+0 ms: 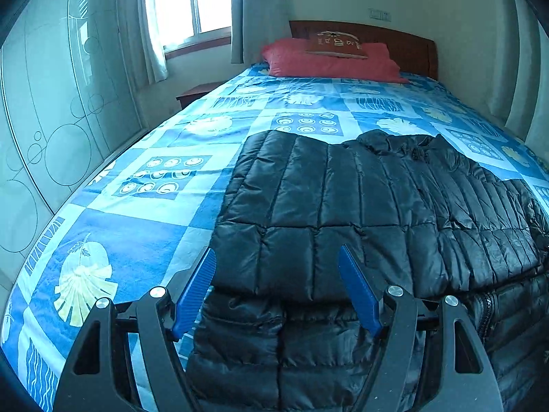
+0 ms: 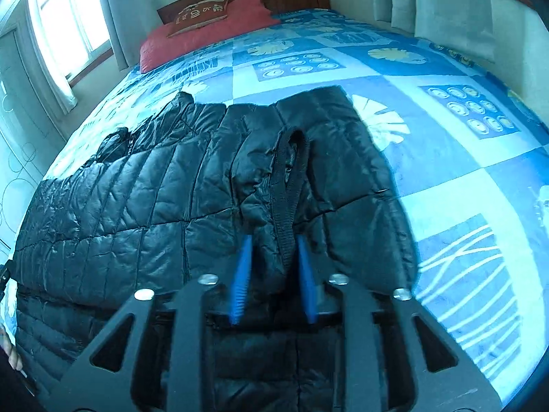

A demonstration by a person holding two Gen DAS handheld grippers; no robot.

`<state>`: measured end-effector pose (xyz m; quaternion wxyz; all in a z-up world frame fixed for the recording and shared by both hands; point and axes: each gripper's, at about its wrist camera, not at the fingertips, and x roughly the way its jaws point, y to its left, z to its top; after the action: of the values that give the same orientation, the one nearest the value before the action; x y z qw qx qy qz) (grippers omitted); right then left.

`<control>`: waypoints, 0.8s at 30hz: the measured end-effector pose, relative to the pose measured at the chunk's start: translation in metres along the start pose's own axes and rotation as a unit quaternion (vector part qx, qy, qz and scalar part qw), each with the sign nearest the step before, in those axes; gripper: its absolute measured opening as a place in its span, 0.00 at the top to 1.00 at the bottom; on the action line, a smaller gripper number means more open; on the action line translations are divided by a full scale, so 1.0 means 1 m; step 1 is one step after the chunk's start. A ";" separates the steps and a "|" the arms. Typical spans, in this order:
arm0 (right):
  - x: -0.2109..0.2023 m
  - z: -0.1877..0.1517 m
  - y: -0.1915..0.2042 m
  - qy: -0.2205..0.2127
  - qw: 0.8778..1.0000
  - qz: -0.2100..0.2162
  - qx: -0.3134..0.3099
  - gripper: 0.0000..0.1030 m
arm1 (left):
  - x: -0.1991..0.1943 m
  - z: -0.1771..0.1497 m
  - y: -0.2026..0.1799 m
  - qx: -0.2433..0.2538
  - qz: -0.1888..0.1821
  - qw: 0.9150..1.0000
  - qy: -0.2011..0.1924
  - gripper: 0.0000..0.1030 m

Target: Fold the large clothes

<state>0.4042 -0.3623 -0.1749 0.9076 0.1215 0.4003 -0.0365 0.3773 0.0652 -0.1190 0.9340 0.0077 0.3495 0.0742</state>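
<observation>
Puffer jacket [image 1: 343, 199]: soft, slippery, bulky; grasp hem, six o'clock. Left gripper [image 1: 278, 257] open; right gripper [image 2: 272, 240] parted, gripping nothing.

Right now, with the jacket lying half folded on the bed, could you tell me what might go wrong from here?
1. The slick, puffy jacket may spring open, since the left claw stands open and pins nothing.
2. The knitted cuff lies between the right claw pads; pulling back could drag the sleeve out of place.
3. The jacket's near part seems to hang over the bed edge, so it could slide off.
</observation>
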 end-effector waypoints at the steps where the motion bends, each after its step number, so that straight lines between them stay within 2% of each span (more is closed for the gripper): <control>1: -0.008 0.000 0.001 -0.011 1.000 -0.005 -0.001 0.55 | 0.000 0.001 0.002 0.000 0.000 1.000 -0.001 0.29; 2: -0.018 0.002 0.002 -0.024 1.000 -0.010 -0.002 0.52 | 0.001 0.001 0.002 -0.001 -0.001 1.000 -0.001 0.30; 4: -0.031 0.004 0.007 -0.042 0.999 -0.007 -0.004 0.51 | 0.002 0.004 0.006 -0.003 -0.002 1.000 -0.005 0.29; 8: -0.038 0.013 0.034 -0.060 0.998 0.024 -0.026 0.51 | 0.007 0.015 0.007 -0.002 0.000 1.000 -0.013 0.30; 12: -0.012 0.029 0.064 -0.057 0.997 0.029 -0.046 0.51 | 0.019 0.033 0.005 0.004 0.005 0.999 -0.034 0.29; 17: 0.034 0.043 0.082 -0.037 0.998 0.004 -0.057 0.51 | 0.046 0.055 -0.001 0.011 -0.003 0.999 -0.036 0.29; 20: 0.072 0.039 0.084 0.006 0.996 -0.035 -0.077 0.51 | 0.074 0.059 -0.009 0.034 0.005 0.999 -0.004 0.29; 21: 0.082 0.036 0.083 0.016 0.996 -0.038 -0.084 0.49 | 0.091 0.057 -0.011 0.044 0.003 0.999 0.028 0.29; 23: 0.087 0.032 0.085 0.007 0.995 -0.042 -0.091 0.48 | 0.122 0.046 -0.013 0.057 -0.005 0.995 0.085 0.27; 24: 0.086 0.031 0.086 0.006 0.995 -0.045 -0.094 0.48 | 0.125 0.044 -0.009 0.048 -0.012 0.995 0.084 0.27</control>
<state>0.4991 -0.2842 -0.2018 0.9100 0.0175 0.4125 -0.0388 0.5000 0.0755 -0.1677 0.9007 0.0420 0.4299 0.0469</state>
